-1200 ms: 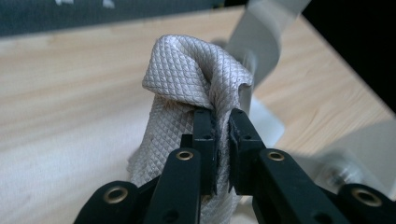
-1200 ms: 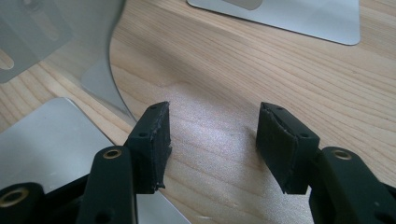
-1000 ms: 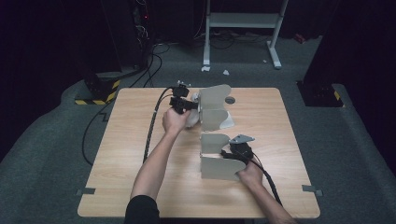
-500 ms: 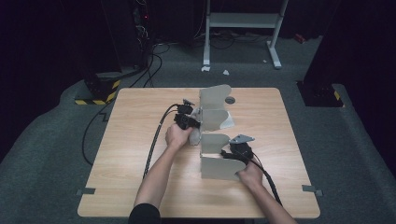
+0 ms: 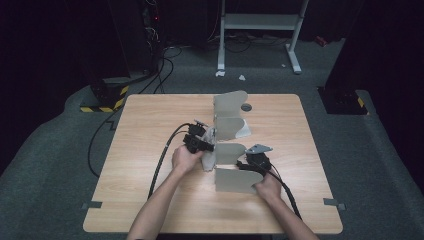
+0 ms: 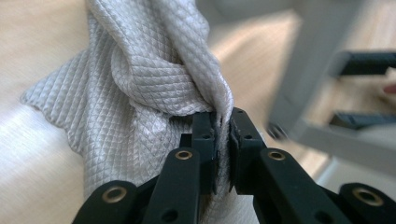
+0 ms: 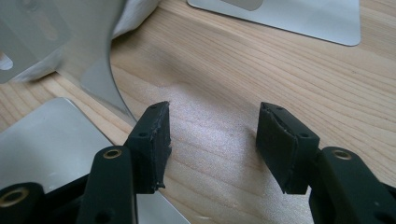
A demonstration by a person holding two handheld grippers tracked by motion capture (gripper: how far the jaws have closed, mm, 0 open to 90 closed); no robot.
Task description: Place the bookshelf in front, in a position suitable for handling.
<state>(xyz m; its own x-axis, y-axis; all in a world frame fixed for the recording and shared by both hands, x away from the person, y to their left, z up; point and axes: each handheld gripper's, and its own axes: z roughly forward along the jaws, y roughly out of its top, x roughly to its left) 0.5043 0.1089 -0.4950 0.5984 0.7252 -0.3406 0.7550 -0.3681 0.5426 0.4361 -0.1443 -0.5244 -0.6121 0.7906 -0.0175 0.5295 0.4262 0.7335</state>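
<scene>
**Hidden and blurred**

In the left gripper view the cloth runs off the top and bottom edges, and the metal stand behind it is a blur. In the right gripper view the curved metal plate is cut off at the top, the white cloth half hidden behind it

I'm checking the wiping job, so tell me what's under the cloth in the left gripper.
The left gripper is shut on a bunched grey cloth. Below it lies light wooden table, with a grey metal bookend beside it. What the folds cover cannot be seen.
</scene>
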